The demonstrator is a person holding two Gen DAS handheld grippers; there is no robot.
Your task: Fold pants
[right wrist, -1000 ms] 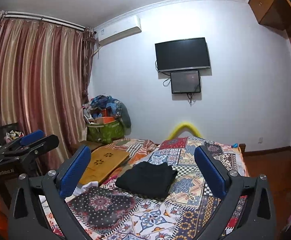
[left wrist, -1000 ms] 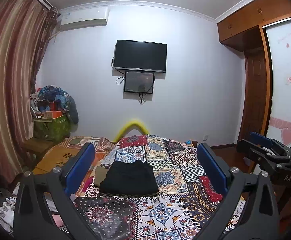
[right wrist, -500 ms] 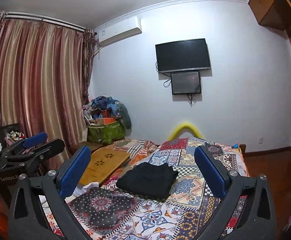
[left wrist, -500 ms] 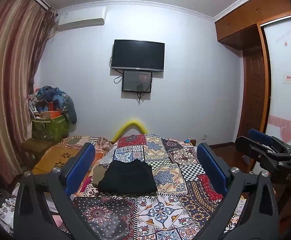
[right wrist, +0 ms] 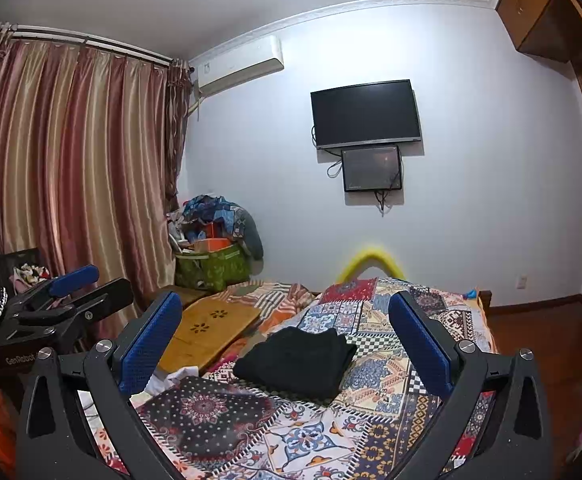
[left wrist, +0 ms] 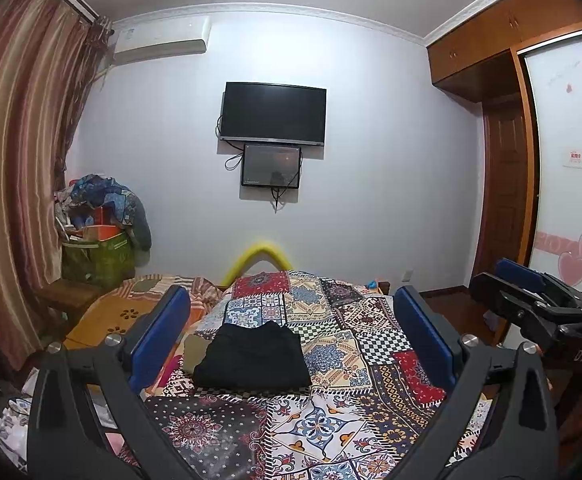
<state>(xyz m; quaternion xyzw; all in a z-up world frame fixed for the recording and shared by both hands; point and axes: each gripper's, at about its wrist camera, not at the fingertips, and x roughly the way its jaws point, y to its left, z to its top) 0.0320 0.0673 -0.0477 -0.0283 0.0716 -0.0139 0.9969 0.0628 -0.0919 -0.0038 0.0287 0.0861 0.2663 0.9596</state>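
Observation:
Black pants (left wrist: 253, 358) lie folded into a compact stack on the patchwork bedspread (left wrist: 331, 412); they also show in the right wrist view (right wrist: 297, 360). My left gripper (left wrist: 291, 338) is open and empty, held above the near end of the bed, well short of the pants. My right gripper (right wrist: 287, 344) is open and empty too, at about the same height and distance. Each gripper shows at the edge of the other's view: the right one (left wrist: 531, 304) at the right, the left one (right wrist: 63, 300) at the left.
A wooden lap table (right wrist: 211, 330) lies on the bed left of the pants. A green bag piled with clothes (right wrist: 215, 256) stands in the corner by the striped curtain (right wrist: 71, 168). A TV (left wrist: 273, 114) hangs on the far wall. A wardrobe (left wrist: 507, 184) is at the right.
Both grippers have drifted slightly, so the pants sit a little lower and left in the views. The pants have not moved and both grippers stay open.

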